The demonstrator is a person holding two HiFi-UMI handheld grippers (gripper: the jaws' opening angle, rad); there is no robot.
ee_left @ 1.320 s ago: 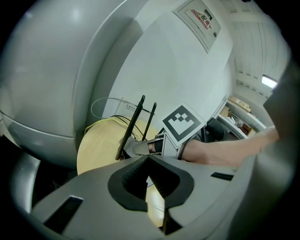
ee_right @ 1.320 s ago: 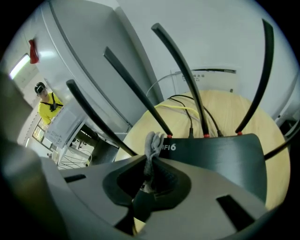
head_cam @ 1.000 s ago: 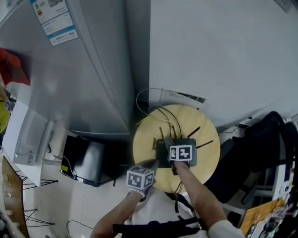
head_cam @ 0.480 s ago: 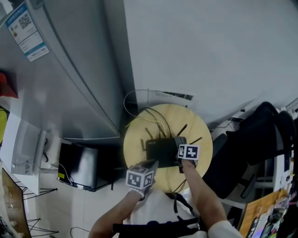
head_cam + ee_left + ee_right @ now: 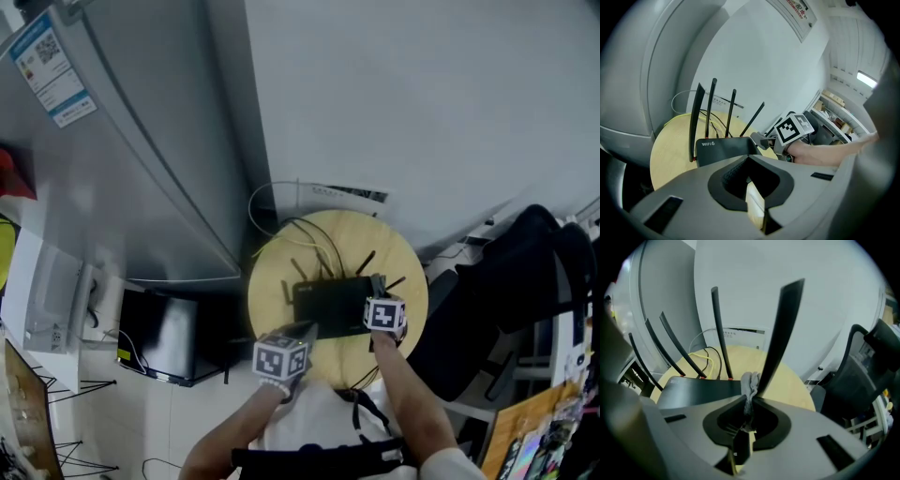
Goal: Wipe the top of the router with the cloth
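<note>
Head view puts the black router [image 5: 328, 304] flat on the round wooden table [image 5: 281, 272] beneath it, aerials up along the router's far edge. My right gripper [image 5: 750, 401] is at the router's right end, jaws pinched tight on a small grey cloth [image 5: 751, 380] that bunches out ahead of the tips. The cloth is right against the rightmost aerial [image 5: 780, 333], and most of the router's dark top stretches away to its left. Whether the cloth is pressing on the lid or just clear of it I can't tell. My left gripper [image 5: 748, 159] waits off the router's near left corner with its jaws drawn together on nothing, not touching the casing. I'd judge the wipe to be under way, with the cloth out at one end of a pass. The dark lid shows no dust or streaks either way, so how much is left to cover is a guess, likely more strokes leftward across the top
</note>
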